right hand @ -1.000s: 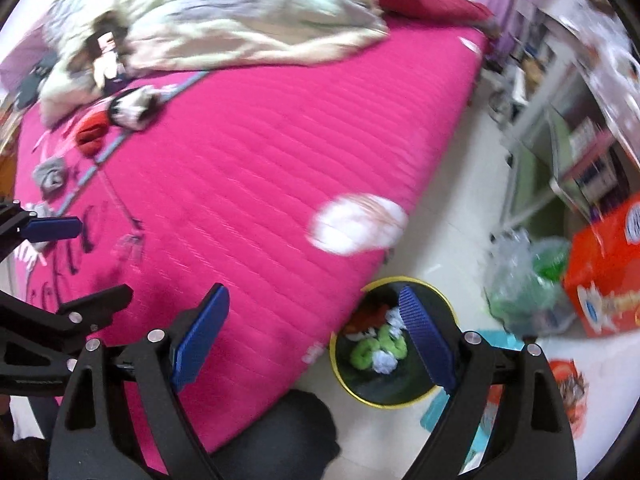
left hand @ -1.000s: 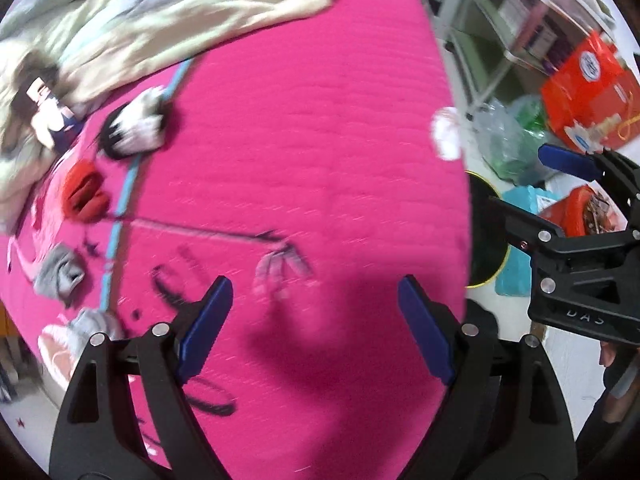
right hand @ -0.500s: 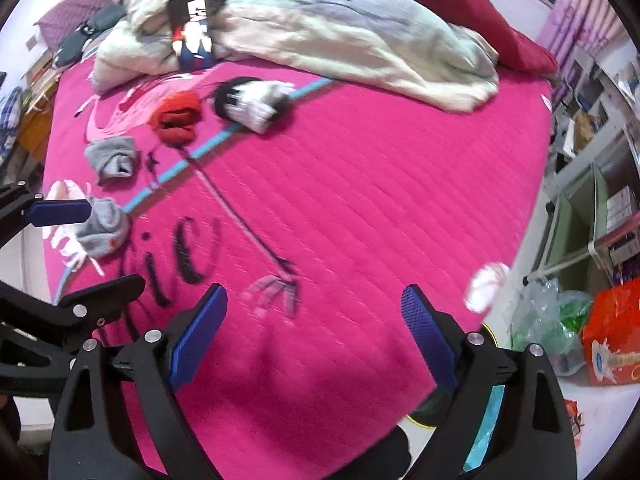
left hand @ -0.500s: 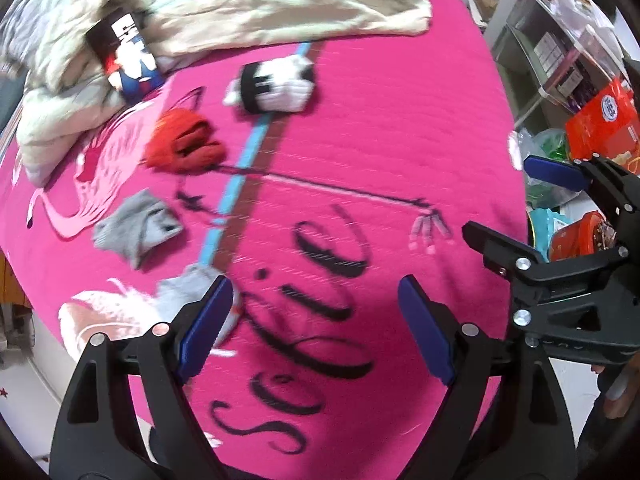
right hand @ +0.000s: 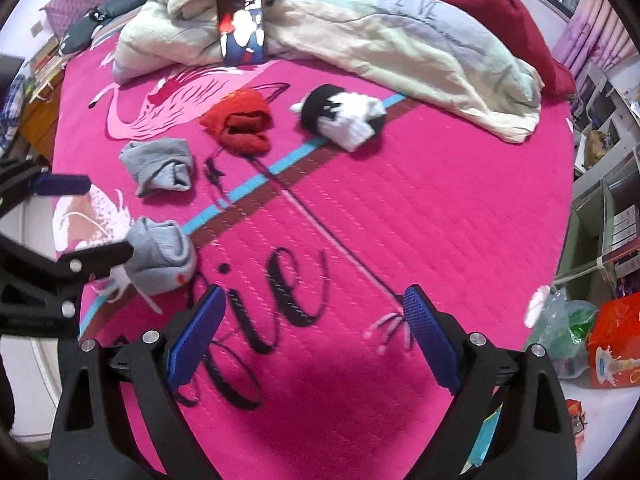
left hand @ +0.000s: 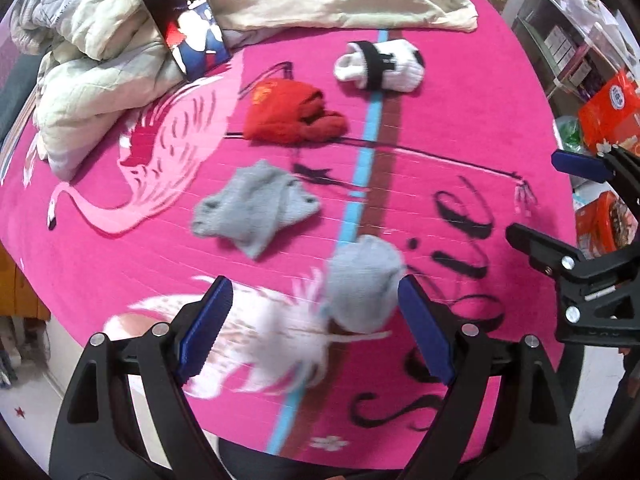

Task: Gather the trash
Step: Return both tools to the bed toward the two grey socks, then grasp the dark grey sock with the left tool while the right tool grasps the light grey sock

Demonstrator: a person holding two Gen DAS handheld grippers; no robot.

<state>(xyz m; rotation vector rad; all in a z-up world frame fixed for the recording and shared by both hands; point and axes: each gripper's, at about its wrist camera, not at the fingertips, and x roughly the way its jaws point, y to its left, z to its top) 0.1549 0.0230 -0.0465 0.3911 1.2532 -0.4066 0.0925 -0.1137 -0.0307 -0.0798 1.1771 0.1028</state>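
both wrist views: steeply down, near | shared: pink bedspread (left hand: 440, 92)

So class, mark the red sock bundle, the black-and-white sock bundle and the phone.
red sock bundle (right hand: 239, 122), right wrist view, its middle
black-and-white sock bundle (right hand: 344, 118), right wrist view, white part
phone (right hand: 241, 22), right wrist view, its screen

The bed cover (right hand: 420, 200) is a matt pink quilted cloth, its surface ribbed with fine stitched lines and printed with black lettering. The grey socks (left hand: 256, 208) and the red one (left hand: 292, 116) look like soft knitted fabric, slightly fuzzy; the white-and-black sock (left hand: 380, 64) is a smoother knit. The pale quilt (right hand: 400, 40) is thin, crinkled cloth. A card (right hand: 242, 20) propped against it has a glossy printed face. Each gripper (left hand: 316, 332) is matt black plastic with silvery metal rivets and ridged blue pads (right hand: 428, 340). A crumpled clear bag (right hand: 560, 320) looks like shiny plastic.
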